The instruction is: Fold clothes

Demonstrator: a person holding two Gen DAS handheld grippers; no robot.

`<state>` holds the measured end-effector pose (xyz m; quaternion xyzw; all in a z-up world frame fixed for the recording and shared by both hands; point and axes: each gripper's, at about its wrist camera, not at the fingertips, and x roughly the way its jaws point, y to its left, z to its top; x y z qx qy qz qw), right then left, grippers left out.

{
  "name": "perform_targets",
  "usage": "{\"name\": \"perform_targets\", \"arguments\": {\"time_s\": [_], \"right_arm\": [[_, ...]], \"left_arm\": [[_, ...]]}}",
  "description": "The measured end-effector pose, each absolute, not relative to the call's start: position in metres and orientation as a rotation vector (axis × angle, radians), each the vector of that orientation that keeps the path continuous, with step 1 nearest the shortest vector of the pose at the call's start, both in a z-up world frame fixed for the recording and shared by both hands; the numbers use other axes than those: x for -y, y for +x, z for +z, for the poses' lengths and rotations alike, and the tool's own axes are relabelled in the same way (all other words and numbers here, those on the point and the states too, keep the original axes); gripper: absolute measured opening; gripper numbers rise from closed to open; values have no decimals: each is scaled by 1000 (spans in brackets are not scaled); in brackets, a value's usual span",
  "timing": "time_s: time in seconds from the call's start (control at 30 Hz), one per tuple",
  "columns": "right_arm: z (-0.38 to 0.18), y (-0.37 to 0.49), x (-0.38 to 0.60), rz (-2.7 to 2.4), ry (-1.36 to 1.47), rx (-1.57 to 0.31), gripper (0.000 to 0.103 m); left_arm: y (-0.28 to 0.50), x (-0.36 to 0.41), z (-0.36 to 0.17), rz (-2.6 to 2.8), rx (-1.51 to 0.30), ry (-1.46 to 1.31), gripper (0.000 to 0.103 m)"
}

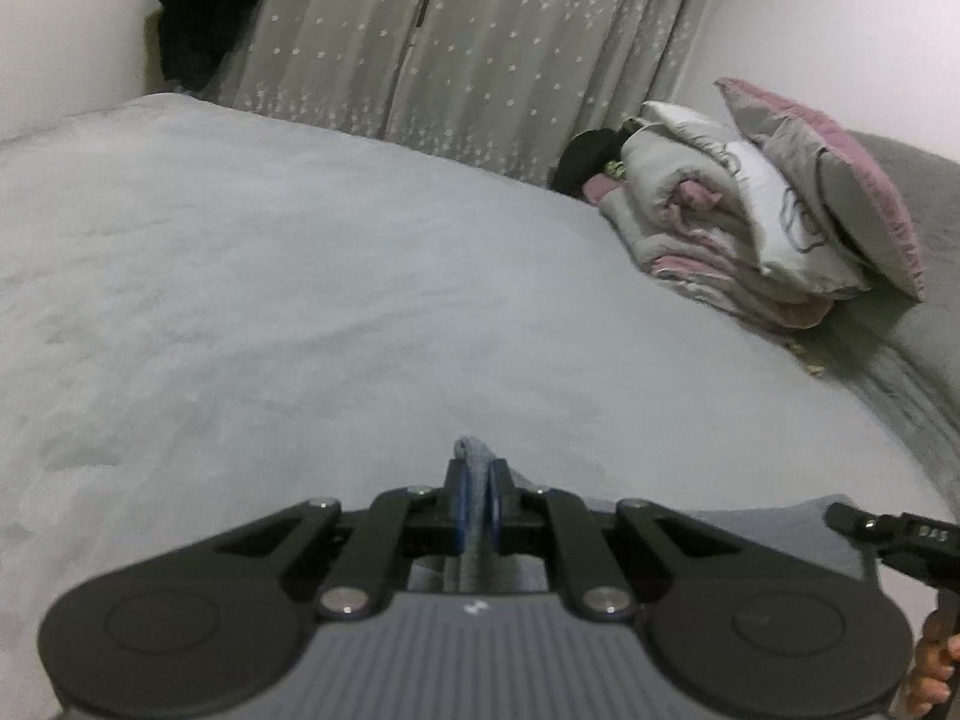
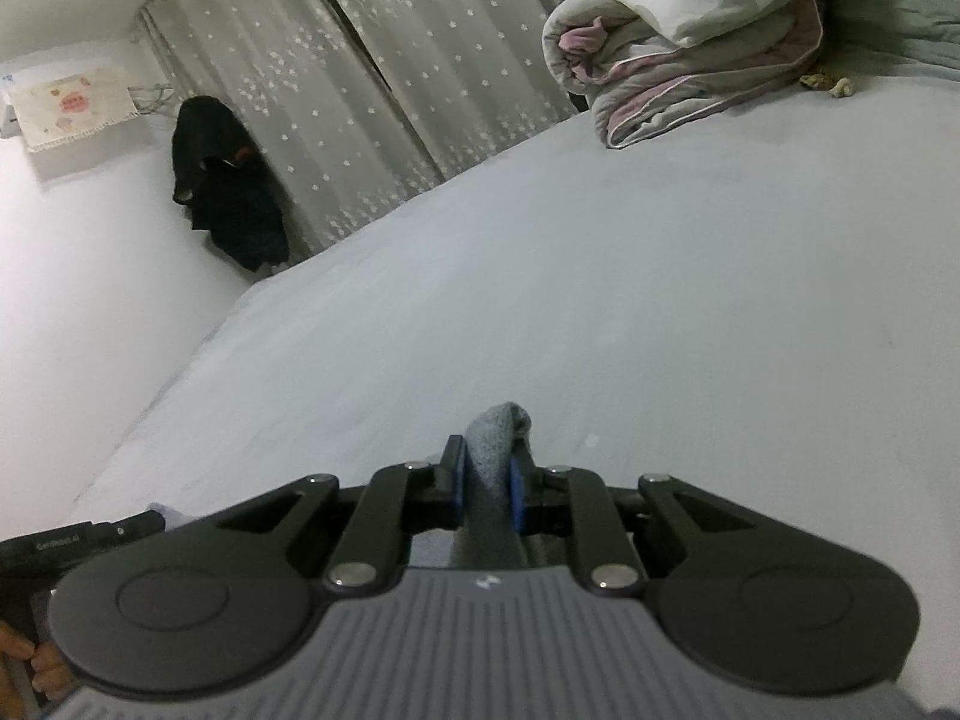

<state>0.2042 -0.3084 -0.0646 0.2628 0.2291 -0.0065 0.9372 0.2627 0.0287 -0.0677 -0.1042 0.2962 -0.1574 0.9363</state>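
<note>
Both claws are clamped on the same grey garment (image 1: 474,468), left gripper (image 1: 475,501) and right gripper (image 2: 487,483) each pinching a bunched fold just above the bed (image 1: 300,276). The folded duvet pile (image 1: 720,228) sits at the bed's far end.

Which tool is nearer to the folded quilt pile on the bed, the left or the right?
Right, as far as the views show. From the right tool the quilt pile looms large ahead; from the left tool it lies farther off, toward the right.
</note>
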Motion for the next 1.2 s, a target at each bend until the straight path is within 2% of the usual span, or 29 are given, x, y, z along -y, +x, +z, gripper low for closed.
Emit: {"name": "perform_targets", "arguments": {"time_s": [0.3, 0.4, 0.47, 0.53, 0.6, 0.8, 1.07, 1.2], "right_arm": [[-89, 224, 302, -68, 459, -556, 18], [-83, 222, 299, -83, 440, -556, 32], [-76, 219, 297, -99, 419, -538, 46], [-68, 216, 293, -113, 402, -503, 49], [-61, 213, 288, -125, 383, -469, 50], [-51, 224, 239, -50, 237, -472, 50], [-80, 235, 232, -32, 178, -552, 50], [-78, 230, 251, -59, 204, -546, 50]], "left_arm": [[273, -19, -96, -242, -662, -131, 11], [267, -16, -91, -227, -632, -104, 15], [260, -13, -81, -220, -594, -94, 20], [252, -10, -70, -213, -556, -84, 29], [245, -5, -61, -217, -517, -70, 38], [231, 37, -57, -308, -482, 11, 48], [236, 33, -98, -260, -538, 40, 48], [237, 17, -98, -264, -535, -4, 48]]}}
